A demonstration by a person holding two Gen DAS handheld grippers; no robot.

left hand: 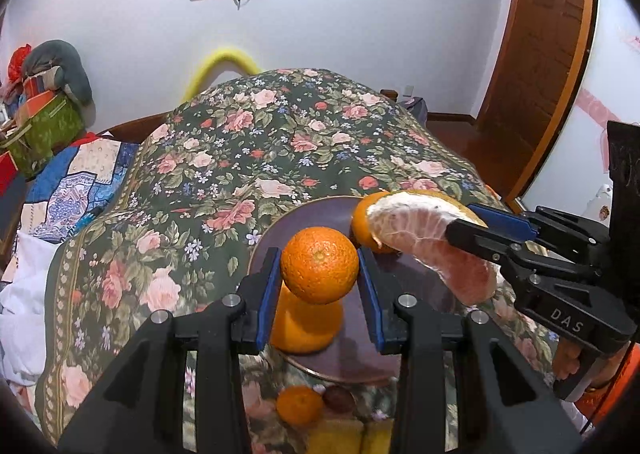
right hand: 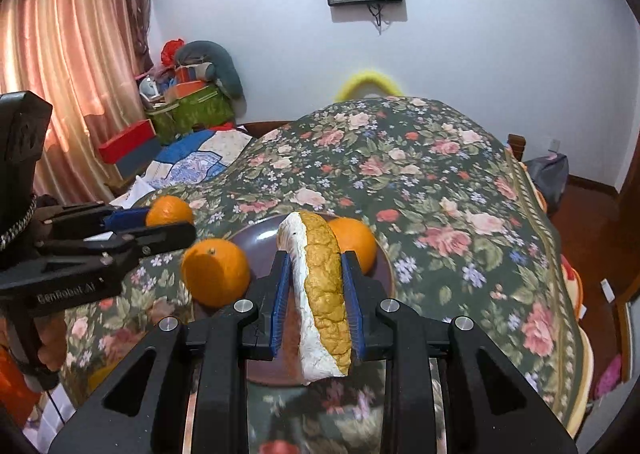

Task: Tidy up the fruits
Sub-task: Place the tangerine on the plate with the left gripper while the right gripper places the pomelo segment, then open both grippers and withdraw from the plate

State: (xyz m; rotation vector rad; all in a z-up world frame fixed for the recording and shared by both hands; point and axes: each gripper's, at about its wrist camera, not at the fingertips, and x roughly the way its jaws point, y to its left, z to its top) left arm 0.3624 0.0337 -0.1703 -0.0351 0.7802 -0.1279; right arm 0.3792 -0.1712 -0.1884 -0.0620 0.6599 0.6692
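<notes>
Right, your left gripper (left hand: 319, 278) is clamped on an orange (left hand: 319, 264), held above the plate (left hand: 320, 209). Your right gripper (right hand: 314, 292) is gripping a pomelo wedge (right hand: 320, 294), also over the plate. Two more oranges sit on the plate: one near left (right hand: 216, 272), one far right (right hand: 354, 244). All on the floral cover (left hand: 280, 133).

My left gripper (left hand: 319, 278) holds an orange (left hand: 319, 264) between its fingers, above the plate (left hand: 320, 209), which sits on the floral bedspread (left hand: 248, 141). Below that orange another orange (left hand: 306, 328) lies on the plate. To the right, my right gripper (right hand: 314, 296) holds a pomelo wedge (right hand: 320, 294) over the plate, with a third orange (right hand: 354, 244) behind it. A small mandarin (left hand: 299, 404) lies nearest me, off the plate.
</notes>
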